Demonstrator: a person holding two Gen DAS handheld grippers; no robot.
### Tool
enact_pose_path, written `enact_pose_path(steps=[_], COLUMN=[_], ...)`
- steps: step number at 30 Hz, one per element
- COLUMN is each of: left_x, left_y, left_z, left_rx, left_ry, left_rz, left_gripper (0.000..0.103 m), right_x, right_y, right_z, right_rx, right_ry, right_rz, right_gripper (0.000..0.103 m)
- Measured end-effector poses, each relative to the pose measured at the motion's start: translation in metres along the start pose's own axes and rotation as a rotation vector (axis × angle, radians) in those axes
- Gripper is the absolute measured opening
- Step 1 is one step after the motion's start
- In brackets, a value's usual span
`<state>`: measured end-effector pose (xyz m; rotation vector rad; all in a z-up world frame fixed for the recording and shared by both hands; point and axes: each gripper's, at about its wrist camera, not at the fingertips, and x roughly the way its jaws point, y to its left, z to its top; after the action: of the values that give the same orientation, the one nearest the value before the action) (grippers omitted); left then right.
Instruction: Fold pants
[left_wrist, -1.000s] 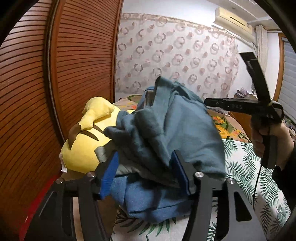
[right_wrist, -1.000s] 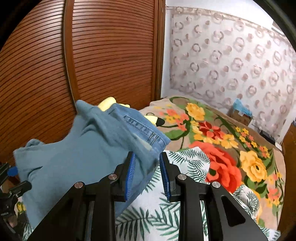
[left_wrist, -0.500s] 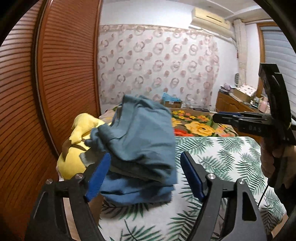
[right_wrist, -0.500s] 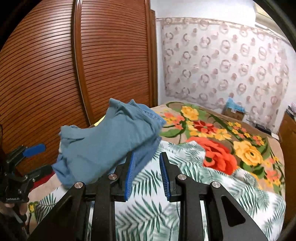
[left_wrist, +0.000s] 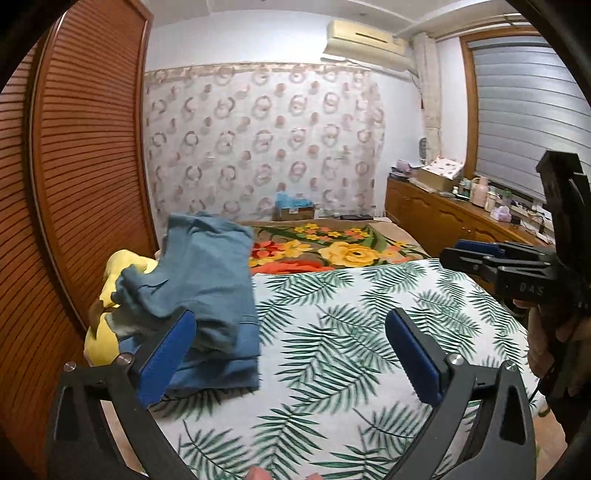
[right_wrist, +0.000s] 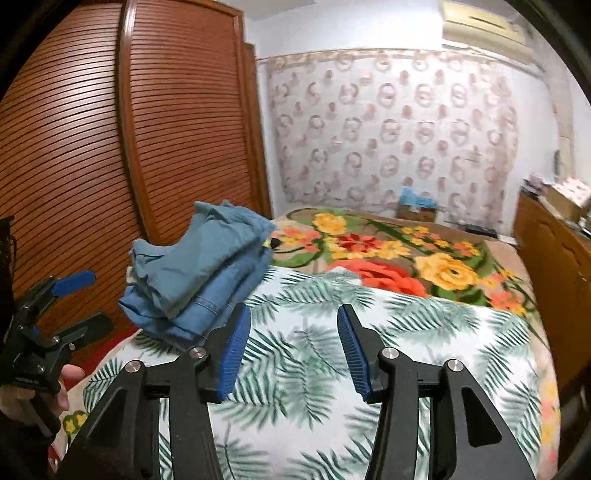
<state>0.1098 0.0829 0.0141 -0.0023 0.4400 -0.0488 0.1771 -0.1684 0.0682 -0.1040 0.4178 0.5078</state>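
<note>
The blue pants (left_wrist: 207, 295) lie folded in a stack at the left edge of the bed, on the palm-leaf sheet (left_wrist: 351, 332); they also show in the right wrist view (right_wrist: 199, 273). My left gripper (left_wrist: 291, 354) is open and empty, just to the right of the stack. My right gripper (right_wrist: 291, 347) is open and empty, a short way in front of the stack. Each gripper shows in the other's view, the right one (left_wrist: 480, 258) and the left one (right_wrist: 62, 295).
A yellow plush toy (left_wrist: 107, 295) sits behind the pants by the wooden louvred wardrobe doors (left_wrist: 85, 147). A floral blanket (left_wrist: 332, 247) covers the far half of the bed. A wooden cabinet (left_wrist: 461, 225) with clutter runs along the right wall.
Both grippers let go of the pants and drew back from them. The folded stack now rests on the bed edge. Both sets of jaws opened wide.
</note>
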Motion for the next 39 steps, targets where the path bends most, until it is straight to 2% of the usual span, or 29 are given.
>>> enact_pose_path(steps=[6, 16, 25, 39], left_x=[-0.020, -0.039, -0.052, -0.063], left_y=[-0.029, -0.055, -0.073, -0.079], left_z=[-0.001, 0.007, 0.014, 0.018], left_rx=[0.006, 0.000, 0.028, 0.028], left_ry=[-0.014, -0.029, -0.041, -0.053], left_rz=[-0.018, 0.011, 0.000, -0.013], left_gripper=[0.102, 0.102, 0.102, 0.102], right_x=[-0.048, -0.104, -0.119, -0.120], right_y=[0.015, 0.044, 0.064, 0.061], right_z=[-0.015, -0.041, -0.048, -0.059], right_rx=[0.024, 0.069, 0.084, 0.092], right_ry=[-0.046, -0.093, -0.125, -0.149], right_rz=[-0.090, -0.184, -0.220, -0.239], right_gripper=[0.061, 0.062, 0.062, 0.062])
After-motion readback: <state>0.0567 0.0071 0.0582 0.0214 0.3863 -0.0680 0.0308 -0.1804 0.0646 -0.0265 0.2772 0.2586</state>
